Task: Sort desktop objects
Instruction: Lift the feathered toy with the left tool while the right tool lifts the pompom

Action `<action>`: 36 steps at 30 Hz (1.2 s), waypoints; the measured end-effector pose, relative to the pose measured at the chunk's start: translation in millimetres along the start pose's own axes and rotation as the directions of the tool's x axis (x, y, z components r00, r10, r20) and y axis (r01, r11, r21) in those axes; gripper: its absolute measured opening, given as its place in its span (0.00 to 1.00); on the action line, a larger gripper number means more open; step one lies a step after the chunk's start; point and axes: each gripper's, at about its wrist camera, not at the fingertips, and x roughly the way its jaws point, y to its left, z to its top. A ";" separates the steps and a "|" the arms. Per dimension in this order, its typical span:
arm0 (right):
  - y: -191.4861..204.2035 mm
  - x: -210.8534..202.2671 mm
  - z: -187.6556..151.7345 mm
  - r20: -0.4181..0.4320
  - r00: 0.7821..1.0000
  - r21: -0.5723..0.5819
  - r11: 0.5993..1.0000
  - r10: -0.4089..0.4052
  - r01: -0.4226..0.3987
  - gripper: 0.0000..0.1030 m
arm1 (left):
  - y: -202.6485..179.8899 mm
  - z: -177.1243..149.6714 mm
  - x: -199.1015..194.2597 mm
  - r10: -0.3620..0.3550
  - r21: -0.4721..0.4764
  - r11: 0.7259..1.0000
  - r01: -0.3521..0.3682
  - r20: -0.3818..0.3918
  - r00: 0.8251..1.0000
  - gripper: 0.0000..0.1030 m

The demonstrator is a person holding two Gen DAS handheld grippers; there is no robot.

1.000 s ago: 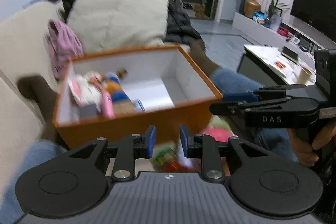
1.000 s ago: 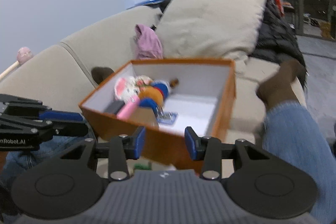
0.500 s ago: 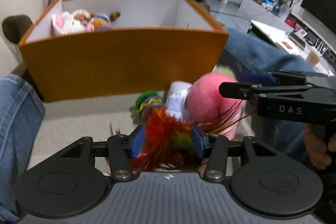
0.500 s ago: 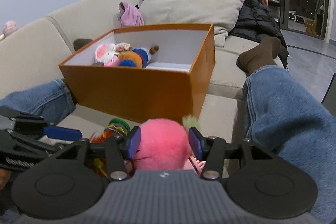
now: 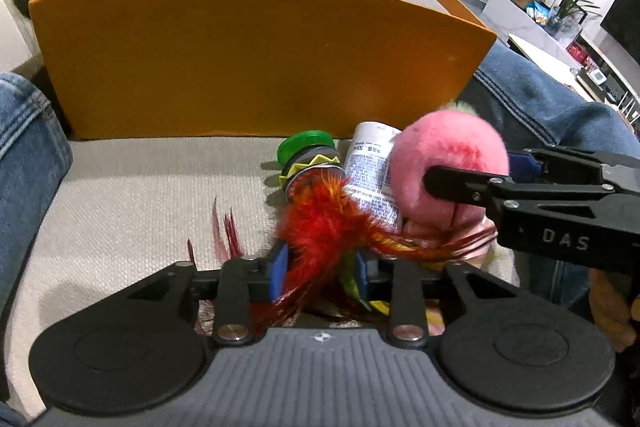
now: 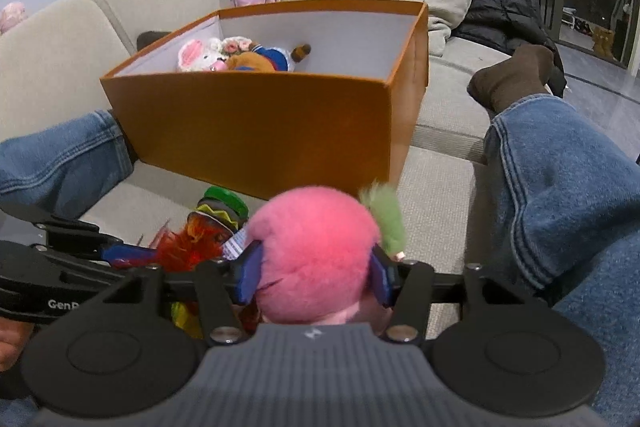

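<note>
On the sofa cushion, just in front of the orange box (image 5: pixel 256 55), the left gripper (image 5: pixel 320 273) has its jaws around the red feathers (image 5: pixel 324 227) of a feather toy, though whether they pinch firmly I cannot tell. To its right, the right gripper (image 6: pixel 314 273) squeezes the pink plush (image 6: pixel 316 247), its pads pressed into the fur. To do this well, I judge each should close fully before lifting, rise straight above the box rim, and part sideways so feathers do not drag the white tube (image 5: pixel 370 171) lying between. Counted: one box, one feather toy, one tube, one pink plush outside; two or three soft toys (image 6: pixel 236 57) inside, unclear.
</note>
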 end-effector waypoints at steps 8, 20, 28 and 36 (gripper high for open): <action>7.3 5.0 -1.7 -0.010 0.999 -0.046 0.998 -0.038 0.037 0.46 | 14.5 -0.5 -11.5 -0.017 -0.048 0.999 0.018 0.030 0.999 0.09; 1.4 -5.2 -1.8 0.044 0.999 -0.015 1.000 -0.016 0.017 0.34 | 17.6 -2.1 -56.1 -0.034 -0.074 0.996 0.042 0.108 0.994 0.06; 1.3 -10.2 -0.6 0.084 0.996 -0.013 1.000 -0.009 0.010 0.04 | 23.8 2.8 -76.5 -0.055 -0.162 0.984 0.078 0.139 0.989 0.02; 2.4 -19.1 -0.1 0.115 0.993 -0.009 1.000 -0.007 0.009 0.02 | 29.6 5.4 -99.4 -0.042 -0.191 0.978 0.077 0.183 0.982 0.00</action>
